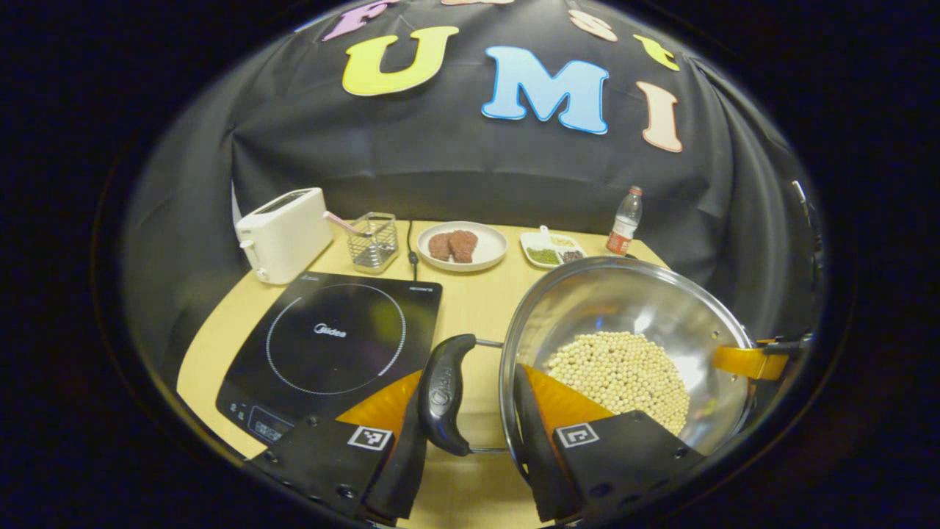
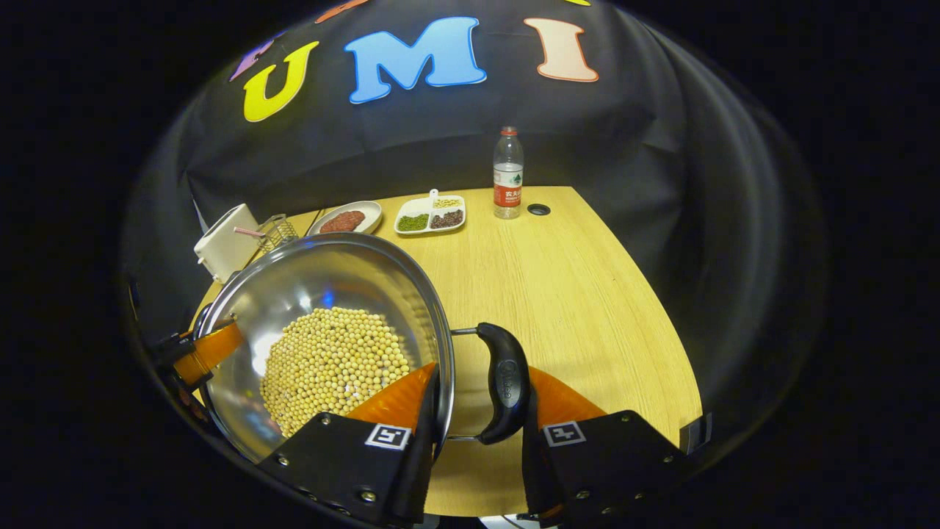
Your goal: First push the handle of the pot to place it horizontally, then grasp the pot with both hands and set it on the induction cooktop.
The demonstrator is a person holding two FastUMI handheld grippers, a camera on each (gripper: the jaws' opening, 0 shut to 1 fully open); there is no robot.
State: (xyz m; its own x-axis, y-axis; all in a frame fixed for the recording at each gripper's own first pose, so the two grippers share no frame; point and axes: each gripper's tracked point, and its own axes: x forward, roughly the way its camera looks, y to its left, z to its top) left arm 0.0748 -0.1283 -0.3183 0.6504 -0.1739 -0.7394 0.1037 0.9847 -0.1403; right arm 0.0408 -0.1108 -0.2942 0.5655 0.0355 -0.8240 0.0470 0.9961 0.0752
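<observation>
Left gripper view: my left gripper [image 1: 470, 433] is straddling the black curved handle [image 1: 444, 393] at 6 o'clock and pinching it against the rim of the shiny steel pot [image 1: 624, 353], which is holding pale soybeans [image 1: 620, 371] at 4 o'clock. The black glass induction cooktop [image 1: 334, 345] is lying at 8 o'clock on the light wooden table [image 1: 477, 301], beside the pot.

Right gripper view: my right gripper [image 2: 477, 441] is clamping the pot's other black handle [image 2: 505, 382] against the rim at 6 o'clock, the pot sitting at 8 o'clock. The other gripper's finger [image 2: 209, 351] is showing at 9 o'clock on the far rim.
</observation>
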